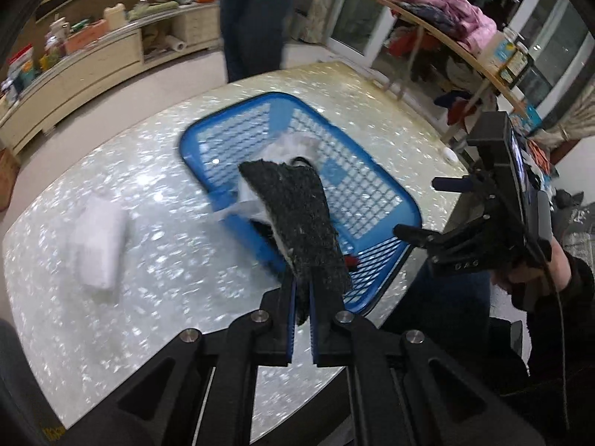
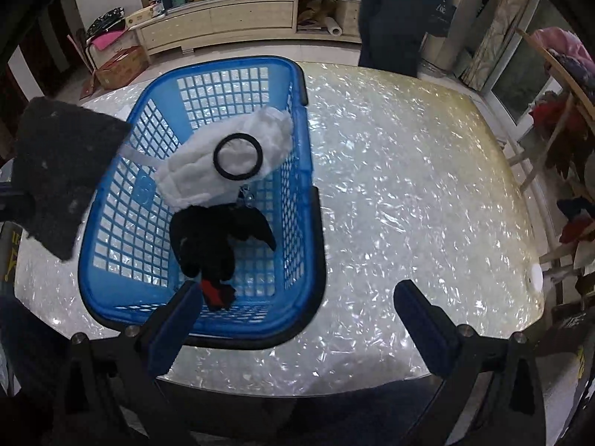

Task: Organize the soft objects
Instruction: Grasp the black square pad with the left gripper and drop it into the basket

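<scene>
the left tongs (image 1: 302,297) pinch a dark scrubby pad (image 1: 293,219), its long axis running up and away over the blue basket (image 1: 375,219). right tongs (image 2: 297,297) gape wide, empty. only the left view shows a white cloth (image 1: 98,245) on the tabletop (image 1: 148,186); only the right shows the black plush toy (image 2: 212,241) inside.

A long cream cabinet (image 2: 253,18) stands along the far wall, its top crowded with boxes and bottles. A person in dark trousers (image 1: 253,18) stands beyond the pearly surface (image 2: 409,186). A wooden rack (image 1: 446,44) holds pink clothes (image 1: 453,11).
</scene>
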`<state>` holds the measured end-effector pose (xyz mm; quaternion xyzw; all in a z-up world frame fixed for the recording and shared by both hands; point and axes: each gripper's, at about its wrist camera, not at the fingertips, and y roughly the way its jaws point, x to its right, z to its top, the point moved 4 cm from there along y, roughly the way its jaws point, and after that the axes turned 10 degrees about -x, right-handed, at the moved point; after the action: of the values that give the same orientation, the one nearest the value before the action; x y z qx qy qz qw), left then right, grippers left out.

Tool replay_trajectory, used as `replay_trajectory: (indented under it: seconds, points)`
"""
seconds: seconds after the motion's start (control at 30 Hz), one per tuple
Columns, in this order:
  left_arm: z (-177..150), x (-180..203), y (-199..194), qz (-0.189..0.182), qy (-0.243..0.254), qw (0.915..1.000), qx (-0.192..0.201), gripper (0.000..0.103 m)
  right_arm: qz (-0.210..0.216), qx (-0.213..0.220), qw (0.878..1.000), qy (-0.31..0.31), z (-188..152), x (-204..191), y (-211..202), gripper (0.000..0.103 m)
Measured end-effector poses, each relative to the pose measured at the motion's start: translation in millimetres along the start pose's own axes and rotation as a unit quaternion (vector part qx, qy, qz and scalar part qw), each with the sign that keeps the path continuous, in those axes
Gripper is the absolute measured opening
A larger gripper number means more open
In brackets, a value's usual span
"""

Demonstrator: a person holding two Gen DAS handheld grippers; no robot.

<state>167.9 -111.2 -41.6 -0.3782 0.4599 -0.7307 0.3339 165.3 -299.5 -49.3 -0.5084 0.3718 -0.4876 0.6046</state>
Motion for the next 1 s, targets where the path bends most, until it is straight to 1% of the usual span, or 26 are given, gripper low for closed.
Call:
replay_trajectory:
  seconds: [0.17,0.33,0.53,0.63,0.73,0.8,0.83,0.87,0.9,1.0]
  points:
    - [18.4,24.2,25.4,-0.013,0.021,0.9995,-0.020,0.005,0.006,-0.004,1.000,0.009,-0.8,10.9,7.5,0.103]
    - [35.3,36.1,59.4,-0.005,0.033,0.9984,-0.047,0.005,0.015,-0.002,1.000,0.018,2.7,22.4,11.0,0.103]
    - [48.3,37.1,93.4,0.017,0.041,0.9964,-0.072,0.005,0.023,0.000,0.999,0.032,9.1,33.8,17.4,0.103]
    - [49.2,34.9,108.7,0.029,0.043,0.9947,-0.090,0.005,0.030,0.001,0.999,0.031,11.0,33.3,18.9,0.103]
    - [48.4,32.0,120.0,0.046,0.044,0.9924,-0.106,0.006,0.033,-0.001,0.999,0.029,11.4,31.2,21.2,0.103]
    - [48.8,32.2,121.9,0.055,0.046,0.9916,-0.108,0.008,0.034,-0.005,0.999,0.031,10.8,31.7,24.3,0.103]
    - [47.8,33.2,120.9,0.070,0.056,0.9904,-0.106,0.012,0.035,-0.005,0.999,0.032,11.0,33.2,24.9,0.103]
    - [47.7,34.0,119.8,0.075,0.059,0.9900,-0.104,0.028,0.036,-0.005,0.999,0.033,11.0,34.0,24.5,0.103]
    - [46.7,34.0,117.8,0.078,0.061,0.9897,-0.104,0.047,0.036,-0.006,0.999,0.034,10.3,34.0,24.1,0.103]
    - [44.6,32.1,107.3,0.085,0.061,0.9903,-0.091,0.062,0.034,-0.006,0.999,0.032,8.4,32.6,19.8,0.103]
